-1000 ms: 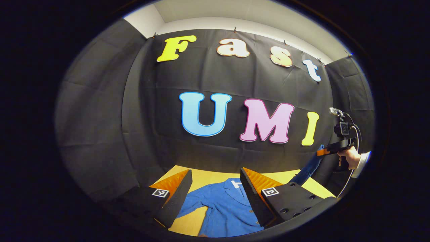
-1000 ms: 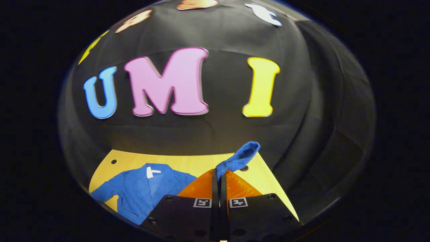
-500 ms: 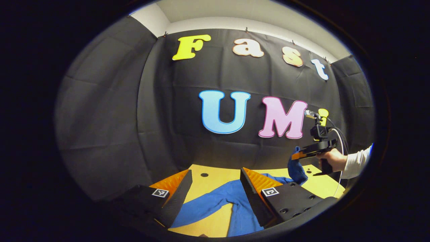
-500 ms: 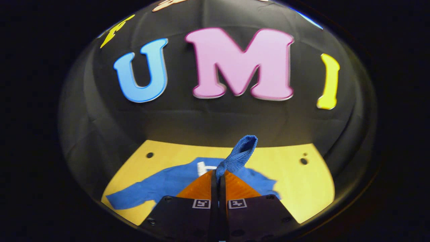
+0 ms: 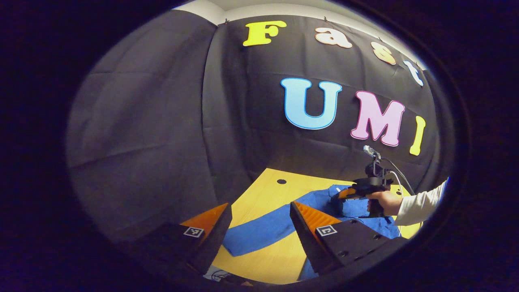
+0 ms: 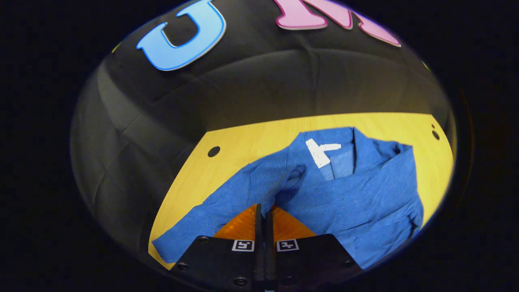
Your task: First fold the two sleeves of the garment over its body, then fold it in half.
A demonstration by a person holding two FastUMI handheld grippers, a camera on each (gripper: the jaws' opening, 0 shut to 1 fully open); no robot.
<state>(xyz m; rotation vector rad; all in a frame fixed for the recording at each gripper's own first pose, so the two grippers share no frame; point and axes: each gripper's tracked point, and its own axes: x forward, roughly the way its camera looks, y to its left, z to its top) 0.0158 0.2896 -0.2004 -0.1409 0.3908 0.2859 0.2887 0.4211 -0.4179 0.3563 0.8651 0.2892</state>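
A blue garment [image 6: 365,194] lies on the yellow table [image 6: 251,142], collar and white label [image 6: 320,152] toward the back wall. My right gripper [image 6: 263,207] is shut on the cuff of one sleeve [image 6: 286,184], which is drawn across the garment's body and hangs low over it. The other sleeve [image 6: 190,231] stretches flat toward the table's left front. In the left gripper view that flat sleeve [image 5: 259,229] lies just beyond my left gripper [image 5: 260,206], which is open and holds nothing. Farther off the right gripper [image 5: 342,195] dips onto the garment's body [image 5: 377,225].
A hand in a white sleeve [image 5: 417,202] holds the right gripper. The table has round holes [image 6: 213,151] near its back corners [image 5: 281,181]. The black cloth wall stands close behind and to the left. Loose cables [image 5: 217,275] show below the table's front edge.
The right gripper has carried the sleeve cuff leftward and down from high in the air to just over the garment's body. The left gripper has shifted left, toward the flat sleeve.
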